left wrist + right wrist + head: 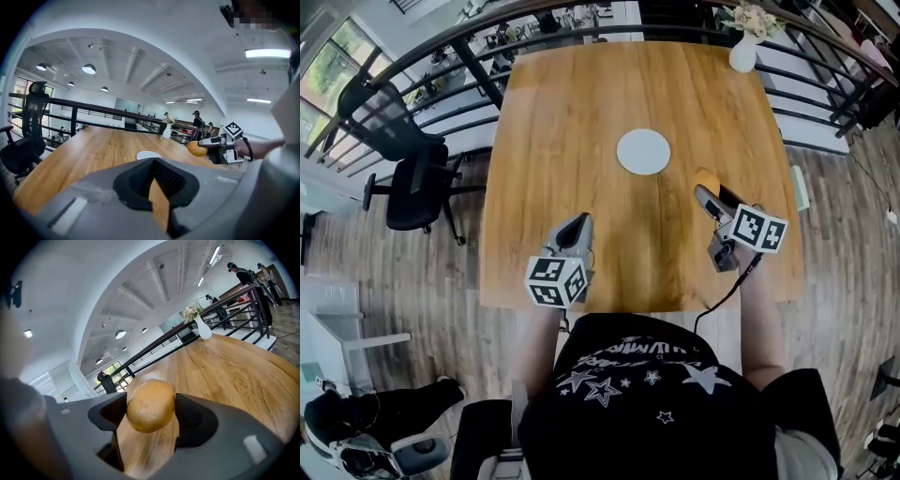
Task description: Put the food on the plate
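My right gripper (705, 192) clamps a brown potato (706, 178) above the wooden table (572, 122), near the white plate (643, 151), with bare wood between them. My left gripper (578, 225) has its jaws pressed together on nothing. Shirt print (623, 356) is unreadable. A flower vase (742, 53) stands at the far corner.

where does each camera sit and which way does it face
Head view: on the person's head, looking down at the light wooden table and round white plate; forearms, black shirt, left gripper and right gripper show.
Left gripper view: on the left gripper, facing across the table toward the plate; its shut, empty jaws show.
Right gripper view: on the right gripper, facing the white flower vase; its jaws clamp a round golden-brown food item.
Shared: head and left gripper views show plate and right gripper.
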`<state>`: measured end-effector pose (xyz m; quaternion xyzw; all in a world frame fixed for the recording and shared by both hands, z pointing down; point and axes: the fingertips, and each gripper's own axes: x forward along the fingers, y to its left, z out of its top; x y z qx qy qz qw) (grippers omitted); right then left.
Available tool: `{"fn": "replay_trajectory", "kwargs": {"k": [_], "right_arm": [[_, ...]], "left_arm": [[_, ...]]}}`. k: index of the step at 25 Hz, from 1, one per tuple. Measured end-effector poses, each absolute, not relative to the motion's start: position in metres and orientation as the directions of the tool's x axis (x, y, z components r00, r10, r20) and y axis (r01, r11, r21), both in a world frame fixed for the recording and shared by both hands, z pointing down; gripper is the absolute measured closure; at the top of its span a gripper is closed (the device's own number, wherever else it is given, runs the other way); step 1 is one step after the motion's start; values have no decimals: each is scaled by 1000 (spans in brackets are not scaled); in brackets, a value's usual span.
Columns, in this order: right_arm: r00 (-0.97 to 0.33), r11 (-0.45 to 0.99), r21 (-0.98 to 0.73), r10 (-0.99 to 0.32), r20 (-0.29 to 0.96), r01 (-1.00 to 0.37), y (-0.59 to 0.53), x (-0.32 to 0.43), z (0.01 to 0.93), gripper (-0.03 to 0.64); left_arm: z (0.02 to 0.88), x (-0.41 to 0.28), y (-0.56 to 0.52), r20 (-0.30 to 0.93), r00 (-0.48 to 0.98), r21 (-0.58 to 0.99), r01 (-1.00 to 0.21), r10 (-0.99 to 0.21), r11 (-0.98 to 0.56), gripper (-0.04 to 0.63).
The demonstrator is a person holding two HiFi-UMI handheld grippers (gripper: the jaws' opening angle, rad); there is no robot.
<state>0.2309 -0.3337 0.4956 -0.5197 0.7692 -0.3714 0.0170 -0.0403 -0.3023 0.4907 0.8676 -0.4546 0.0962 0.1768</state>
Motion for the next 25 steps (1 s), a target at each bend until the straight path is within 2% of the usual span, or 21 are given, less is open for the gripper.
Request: {"fn": "replay_trajectory", "kwargs": {"k": [11, 25], "right_arm": [[-448, 181, -541, -792, 415, -821, -405, 194, 493, 288], [-419, 213, -405, -735, 533, -889, -458, 155, 539, 289]], "left_arm": [[485, -63, -371, 326, 594, 258, -805, -736, -535, 594], [508, -75, -406, 349, 606, 310, -795, -715, -522, 594]]}}
